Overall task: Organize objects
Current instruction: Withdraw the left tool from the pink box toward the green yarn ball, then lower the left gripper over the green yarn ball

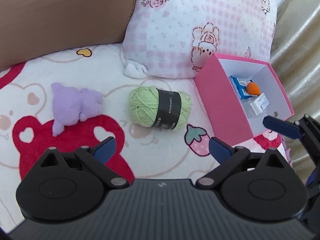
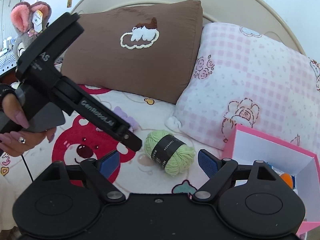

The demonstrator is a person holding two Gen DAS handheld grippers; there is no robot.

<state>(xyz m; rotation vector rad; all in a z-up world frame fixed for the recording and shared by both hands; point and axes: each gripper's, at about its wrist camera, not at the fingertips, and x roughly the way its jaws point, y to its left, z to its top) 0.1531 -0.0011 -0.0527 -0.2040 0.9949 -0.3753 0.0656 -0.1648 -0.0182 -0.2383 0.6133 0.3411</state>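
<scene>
A green yarn ball [image 1: 160,107] with a black band lies on the bedspread; it also shows in the right wrist view [image 2: 170,155]. A purple plush toy [image 1: 74,105] lies to its left, mostly hidden behind the left gripper's body in the right wrist view [image 2: 128,120]. A pink box [image 1: 226,104] stands at the right, holding an orange egg-shaped sponge [image 1: 253,88], blue packets and a white item. My left gripper [image 1: 161,150] is open and empty, short of the yarn. My right gripper [image 2: 159,161] is open and empty, just before the yarn, with the box [image 2: 280,156] at its right.
A brown pillow [image 2: 132,60] and a pink checked pillow [image 2: 250,84] lean against the headboard behind the objects. A grey plush mouse [image 2: 28,22] sits far left. The bedspread [image 1: 60,140] has a red bear print. A gold curtain [image 1: 300,40] hangs at the right.
</scene>
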